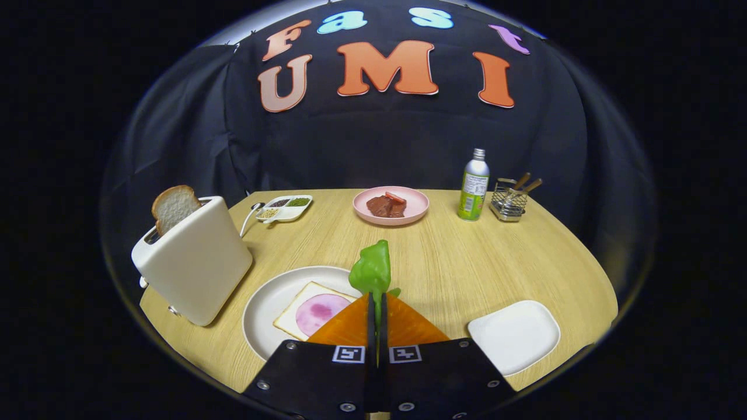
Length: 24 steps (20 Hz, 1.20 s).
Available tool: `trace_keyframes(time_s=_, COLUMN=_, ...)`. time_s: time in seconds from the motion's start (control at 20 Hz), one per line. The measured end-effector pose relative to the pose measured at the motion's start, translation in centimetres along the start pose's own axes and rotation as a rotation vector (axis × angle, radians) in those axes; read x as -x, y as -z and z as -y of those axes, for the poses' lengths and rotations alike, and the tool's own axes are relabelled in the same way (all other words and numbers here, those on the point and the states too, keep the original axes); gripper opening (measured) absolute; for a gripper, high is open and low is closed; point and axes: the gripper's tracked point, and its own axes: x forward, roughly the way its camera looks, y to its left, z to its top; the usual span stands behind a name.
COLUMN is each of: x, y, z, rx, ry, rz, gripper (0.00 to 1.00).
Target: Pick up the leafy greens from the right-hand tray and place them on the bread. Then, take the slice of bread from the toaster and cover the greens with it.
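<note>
Tool (377, 303) pinching leafy greens (372, 271), leaf standing up off its tips | bread (312, 312) on plate (265, 300) just ahead-left | toaster (195, 265) slice (173, 207) farther left | tray (516, 335) just right

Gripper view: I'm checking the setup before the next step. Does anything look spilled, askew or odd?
Nothing stands out. The gripper is shut on the leafy greens, the bread slice stands in the toaster, nothing spilled.
</note>
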Motion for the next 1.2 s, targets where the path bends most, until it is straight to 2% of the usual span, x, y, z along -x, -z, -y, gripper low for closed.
trace_keyframes(time_s=0.5, x=-1.9, y=2.5, z=-4.8, rx=0.057, ry=-0.067, rz=-0.061, gripper=0.01)
trace_keyframes(time_s=0.95, x=-2.7, y=3.8, z=-6.7, rx=0.075, ry=-0.100, rz=-0.082, gripper=0.03)
trace_keyframes(time_s=1.2, x=-2.7, y=4.4, z=-7.5, rx=0.066, ry=-0.119, rz=-0.098, gripper=0.14)
